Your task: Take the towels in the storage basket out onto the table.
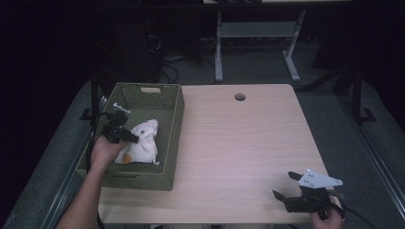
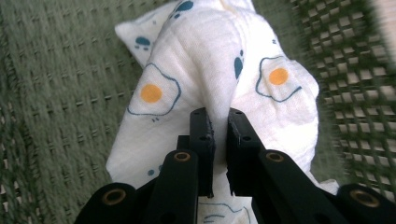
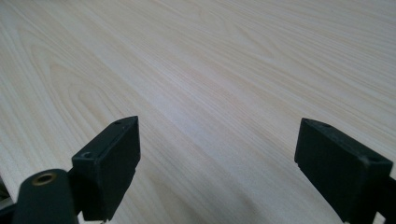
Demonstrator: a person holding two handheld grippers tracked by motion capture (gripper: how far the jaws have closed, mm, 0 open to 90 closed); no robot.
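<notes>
Because the cloth (image 2: pixel 205 70) must come out of the green basket (image 1: pixel 174 119), the left claw (image 2: pixel 218 122) pinches its bunched fold, while the right claw (image 3: pixel 233 163) waits spread apart over the desk (image 3: pixel 210 56).

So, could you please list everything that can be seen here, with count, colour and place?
cloth: one, white with a fried-egg print, bunched inside the basket, pinched by the left gripper
basket: one, green woven, on the left part of the table
table: one, light wood, with a small round hole near its far edge
desk frame: one, pale grey, on the floor beyond the table
left gripper: one, black, jaws shut on a fold of the cloth
right gripper: one, black, jaws wide open over bare table at the near right corner
</notes>
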